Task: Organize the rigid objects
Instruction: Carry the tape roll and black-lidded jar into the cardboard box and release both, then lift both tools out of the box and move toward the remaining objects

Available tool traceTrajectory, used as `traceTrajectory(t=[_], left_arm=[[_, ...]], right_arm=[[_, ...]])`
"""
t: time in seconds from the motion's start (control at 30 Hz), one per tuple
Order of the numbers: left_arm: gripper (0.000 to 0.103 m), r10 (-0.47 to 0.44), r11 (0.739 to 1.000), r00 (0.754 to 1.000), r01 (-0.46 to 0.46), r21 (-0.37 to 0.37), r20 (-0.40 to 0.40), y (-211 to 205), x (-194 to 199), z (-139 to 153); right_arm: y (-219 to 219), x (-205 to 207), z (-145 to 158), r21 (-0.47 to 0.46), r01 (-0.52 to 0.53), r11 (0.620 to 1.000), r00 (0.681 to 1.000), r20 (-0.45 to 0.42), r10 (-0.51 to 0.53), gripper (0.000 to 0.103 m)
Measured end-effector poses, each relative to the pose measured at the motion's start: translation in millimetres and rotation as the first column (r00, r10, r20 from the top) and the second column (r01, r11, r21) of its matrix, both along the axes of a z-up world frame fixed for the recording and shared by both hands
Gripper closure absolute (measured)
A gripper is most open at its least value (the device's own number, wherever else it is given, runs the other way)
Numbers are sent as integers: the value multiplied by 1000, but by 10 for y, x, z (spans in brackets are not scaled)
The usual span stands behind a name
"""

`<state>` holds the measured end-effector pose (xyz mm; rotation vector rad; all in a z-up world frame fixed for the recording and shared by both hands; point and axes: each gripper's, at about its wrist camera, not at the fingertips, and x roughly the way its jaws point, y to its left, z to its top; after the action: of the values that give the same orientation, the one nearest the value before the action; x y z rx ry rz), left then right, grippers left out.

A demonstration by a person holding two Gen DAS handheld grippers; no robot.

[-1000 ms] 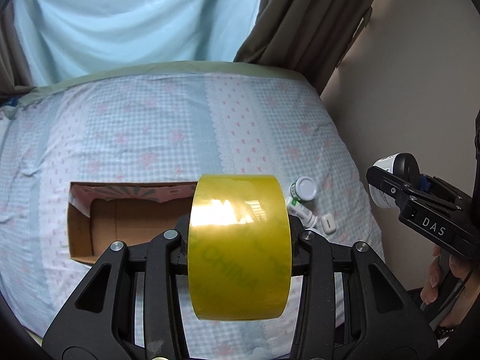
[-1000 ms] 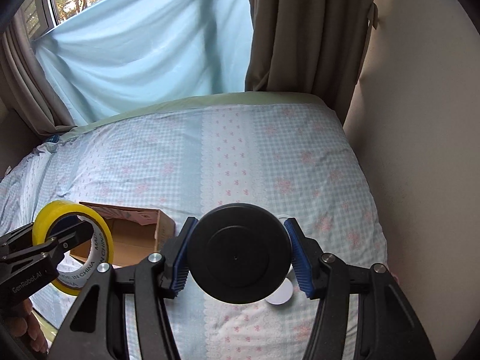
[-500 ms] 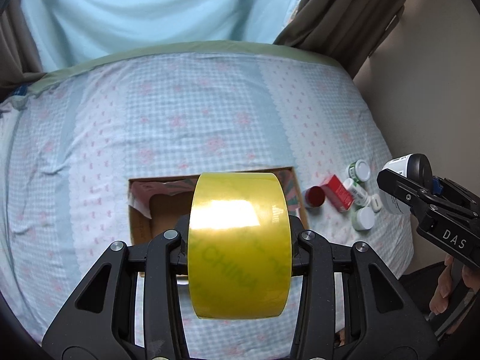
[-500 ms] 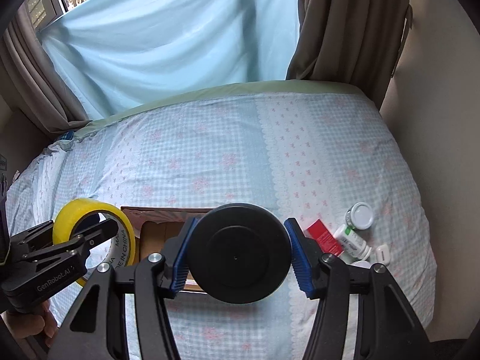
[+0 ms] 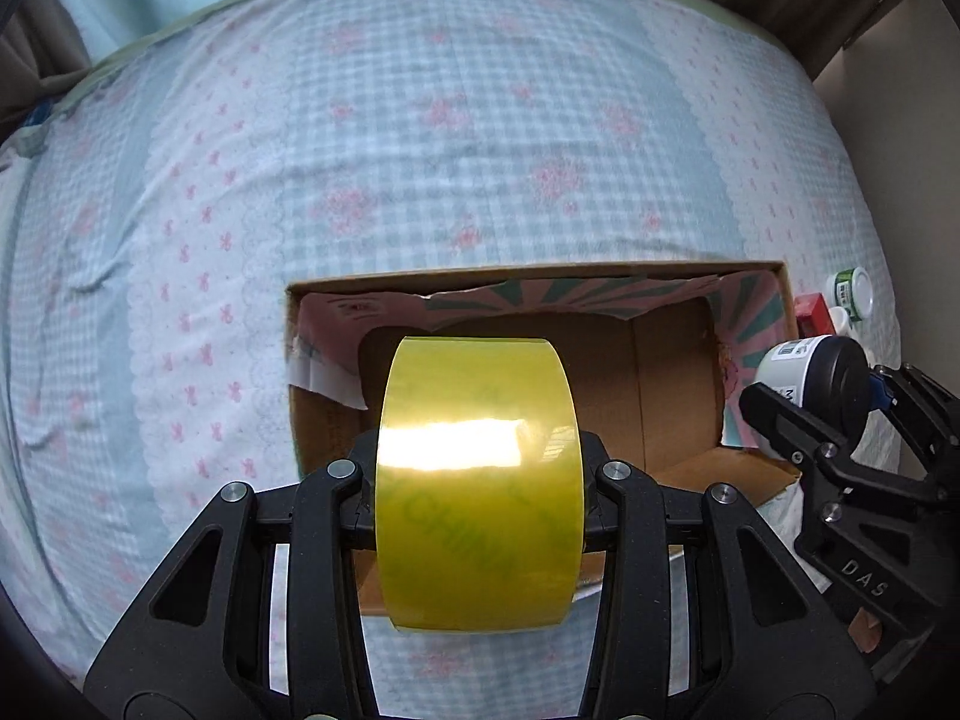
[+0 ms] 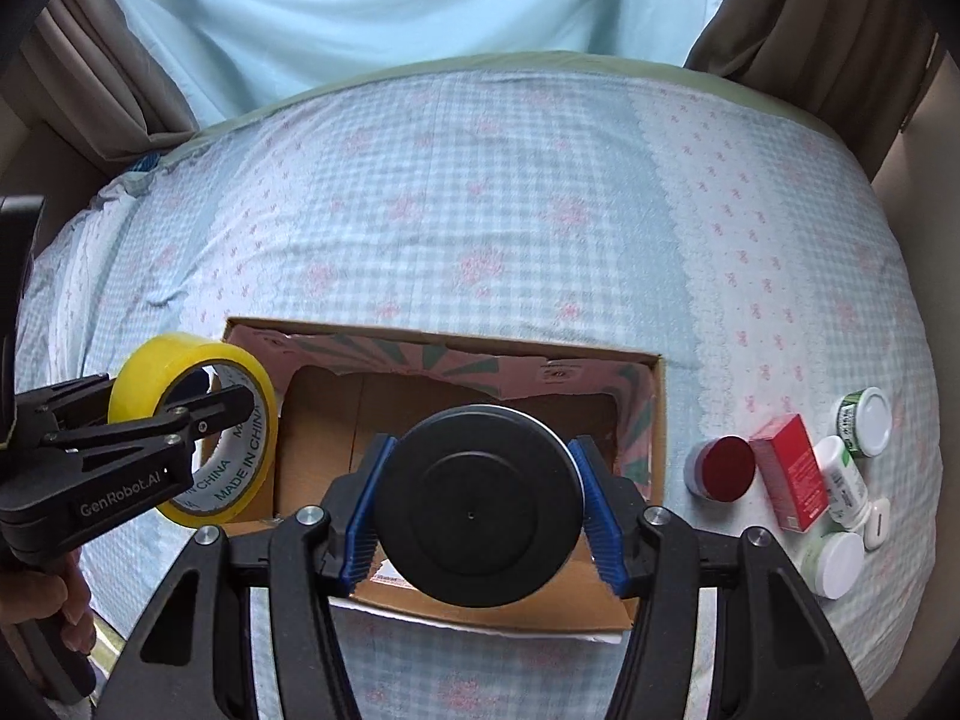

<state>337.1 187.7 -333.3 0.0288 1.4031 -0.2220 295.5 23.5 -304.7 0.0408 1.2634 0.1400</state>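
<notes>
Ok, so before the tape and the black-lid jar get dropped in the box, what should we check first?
1. Left tool grips the yellow roll of packing tape: ok.
2. Right tool grips the white jar with the black round lid: ok.
3. Open brown cardboard box has bare floor free for both: ok.
4. Tape is above the box opening: ok.
5. Jar is above the box opening: ok.
6. How far each hangs above the box floor: cannot tell.

The right tongs (image 6: 483, 501) clamp a black-lidded jar (image 6: 480, 498) above the open cardboard box (image 6: 657, 420). The left tongs (image 6: 180, 414) grip a yellow tape roll (image 6: 240, 462) beside it.
</notes>
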Motion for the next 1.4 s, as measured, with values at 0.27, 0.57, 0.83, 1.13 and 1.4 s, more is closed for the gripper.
traceTrajectory(t=[0.27, 0.57, 0.83, 1.13, 1.4], left_arm=[[67, -46, 999, 997, 47, 6, -58, -381, 225, -472], [0, -75, 994, 996, 71, 87, 46, -372, 188, -309], [0, -16, 996, 1000, 15, 92, 6, -169, 28, -389], [0, -2, 996, 999, -2, 85, 47, -113, -197, -147], [0, -4, 997, 992, -5, 74, 127, -94, -485, 400]], right_arm=[[-80, 21, -702, -8, -44, 999, 997, -69, 44, 49], [-86, 57, -838, 5, -115, 993, 993, -34, 115, 0], [-69, -34, -764, -4, -125, 992, 992, 10, 125, 0], [-56, -240, -513, -21, -110, 994, 992, 52, 111, 0], [-41, -472, -35, -45, -120, 992, 989, 84, 124, 0]])
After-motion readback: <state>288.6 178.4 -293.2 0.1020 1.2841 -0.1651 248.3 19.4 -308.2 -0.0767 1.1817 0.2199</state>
